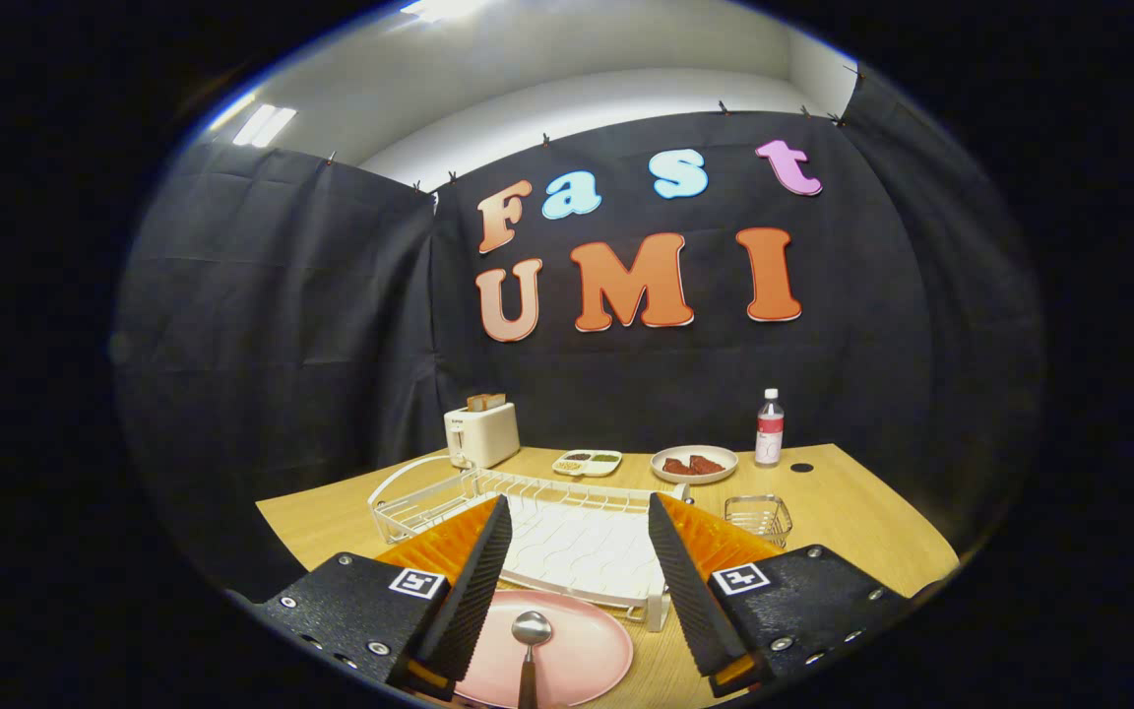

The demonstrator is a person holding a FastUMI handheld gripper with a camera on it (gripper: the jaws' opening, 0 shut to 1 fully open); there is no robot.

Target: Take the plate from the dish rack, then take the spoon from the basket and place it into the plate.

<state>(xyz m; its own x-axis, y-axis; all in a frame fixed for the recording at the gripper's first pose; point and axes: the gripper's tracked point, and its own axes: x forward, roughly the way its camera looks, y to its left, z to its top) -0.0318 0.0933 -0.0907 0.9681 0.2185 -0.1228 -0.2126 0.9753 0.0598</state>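
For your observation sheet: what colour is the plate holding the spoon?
Pink. The plate shows best in the gripper view, between the open fingers.

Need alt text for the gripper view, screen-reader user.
A spoon lies on a pink plate on a wooden table, between the open fingers of the tool. Beyond the plate sits a white dish rack with a small wire basket beside it; farther back stand a toaster, a divided dish, a plate of food and a bottle.

Tool-mounted camera looks forward, low over table [862, 512].
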